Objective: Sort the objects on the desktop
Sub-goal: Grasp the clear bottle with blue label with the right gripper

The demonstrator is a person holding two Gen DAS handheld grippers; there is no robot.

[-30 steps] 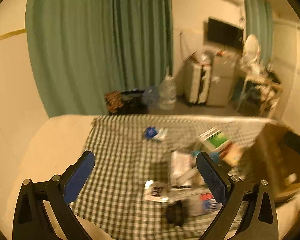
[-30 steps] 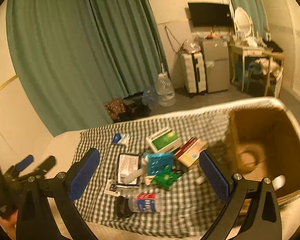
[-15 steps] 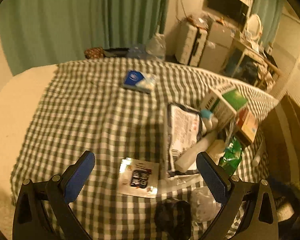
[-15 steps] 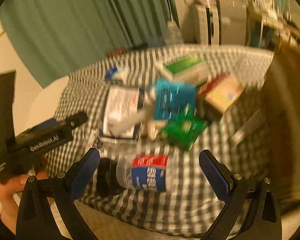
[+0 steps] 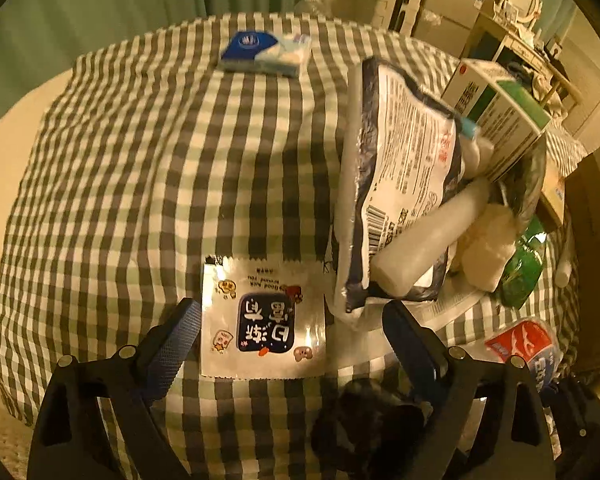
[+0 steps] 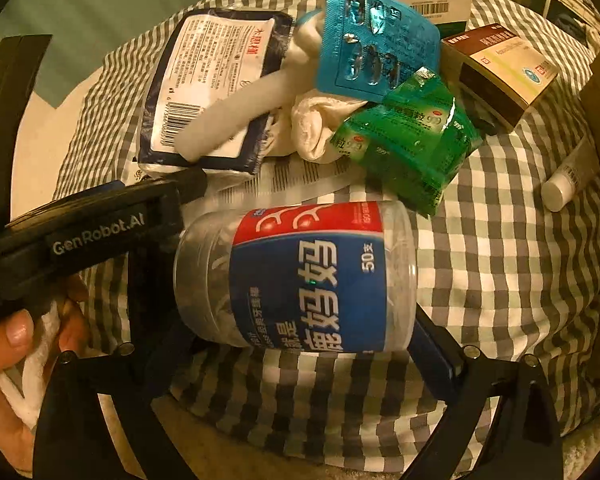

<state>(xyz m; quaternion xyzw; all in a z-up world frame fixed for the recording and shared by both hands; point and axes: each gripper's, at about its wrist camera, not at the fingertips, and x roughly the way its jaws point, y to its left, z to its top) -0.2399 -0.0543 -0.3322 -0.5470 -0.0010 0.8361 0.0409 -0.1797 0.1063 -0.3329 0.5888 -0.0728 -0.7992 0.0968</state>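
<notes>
My left gripper is open, its fingers on either side of a flat white sachet with a dark blue label on the checked cloth. My right gripper is open around a clear jar with a red and blue label lying on its side; the jaws do not visibly press it. The jar also shows in the left wrist view. The left gripper's body shows at the left of the right wrist view.
A pile lies behind: a white and navy pouch, a white tube, a blue blister pack, green sachets, a green and white box, a brown and cream box. A tissue pack lies far back. A small tube lies right.
Both grippers have dropped toward the table. The left now straddles the white sachet and the right now straddles the jar. Both stayed open.
</notes>
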